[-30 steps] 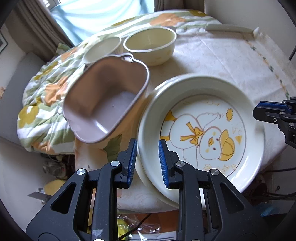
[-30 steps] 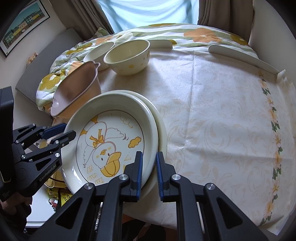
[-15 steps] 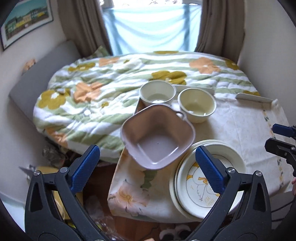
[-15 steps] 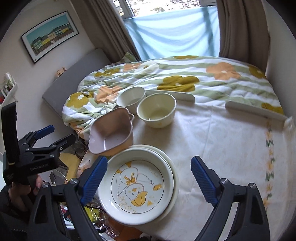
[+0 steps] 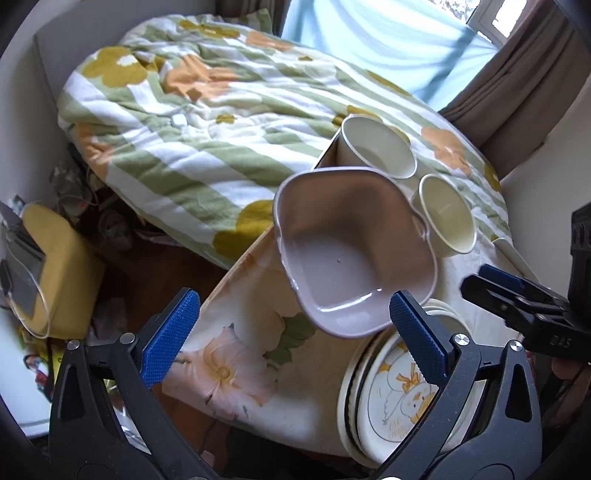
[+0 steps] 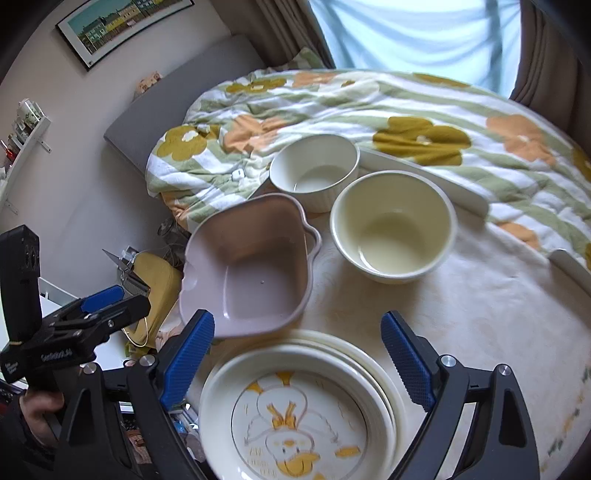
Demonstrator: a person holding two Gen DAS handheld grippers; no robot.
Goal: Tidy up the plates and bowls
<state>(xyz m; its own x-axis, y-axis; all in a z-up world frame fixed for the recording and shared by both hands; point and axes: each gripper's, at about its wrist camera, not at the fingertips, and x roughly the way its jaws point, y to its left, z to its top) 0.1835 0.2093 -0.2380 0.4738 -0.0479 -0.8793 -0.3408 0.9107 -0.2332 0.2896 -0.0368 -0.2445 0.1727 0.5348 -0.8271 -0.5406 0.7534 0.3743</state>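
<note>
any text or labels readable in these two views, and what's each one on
"DAS": white letters on the right gripper's black body, left wrist view; the only part of the marking that reads.
White lettering along the left gripper's body, right wrist view: too blurred to read with certainty.
Faint yellow lettering under the duck on the duck plate: illegible.
Framed picture on the wall: no readable text.

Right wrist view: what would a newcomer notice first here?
The duck plate at the table's near edge, topmost of a plate stack, lies just ahead of the wide-open right gripper. Behind it a pink square bowl tilts over the table's left edge, with two cream bowls beyond, near the flowered quilt.
</note>
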